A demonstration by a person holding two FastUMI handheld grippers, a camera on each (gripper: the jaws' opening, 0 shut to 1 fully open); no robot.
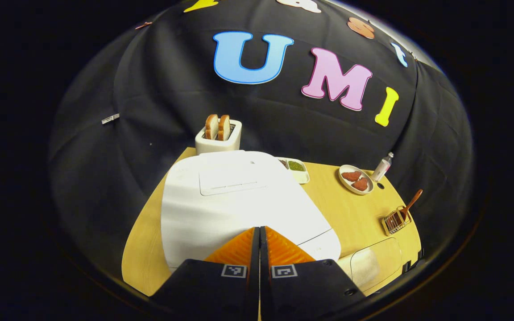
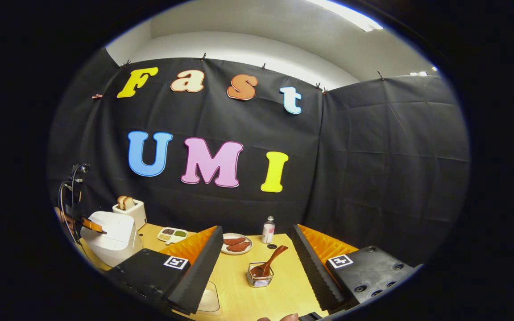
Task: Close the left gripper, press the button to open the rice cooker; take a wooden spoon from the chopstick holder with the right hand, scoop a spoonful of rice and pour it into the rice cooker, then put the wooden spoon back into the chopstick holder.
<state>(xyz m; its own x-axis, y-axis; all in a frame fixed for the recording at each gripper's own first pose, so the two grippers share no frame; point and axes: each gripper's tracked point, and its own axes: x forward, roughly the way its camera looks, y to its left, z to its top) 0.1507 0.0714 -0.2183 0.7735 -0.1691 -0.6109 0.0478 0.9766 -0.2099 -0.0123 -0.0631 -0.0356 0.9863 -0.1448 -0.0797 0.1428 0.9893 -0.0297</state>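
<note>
Left gripper view: left tool (image 1: 259,236), fingers together, sits over the closed cooker (image 1: 239,200); contact with its button is probably imminent. Right tool (image 2: 257,254), fingers apart, faces the spoon (image 2: 269,263) in its holder (image 2: 259,278).

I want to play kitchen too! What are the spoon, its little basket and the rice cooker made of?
The spoon looks like brown, smooth wood. Its basket seems shiny metal wire, since you can see through it. The rice cooker looks like smooth white plastic, probably.
</note>
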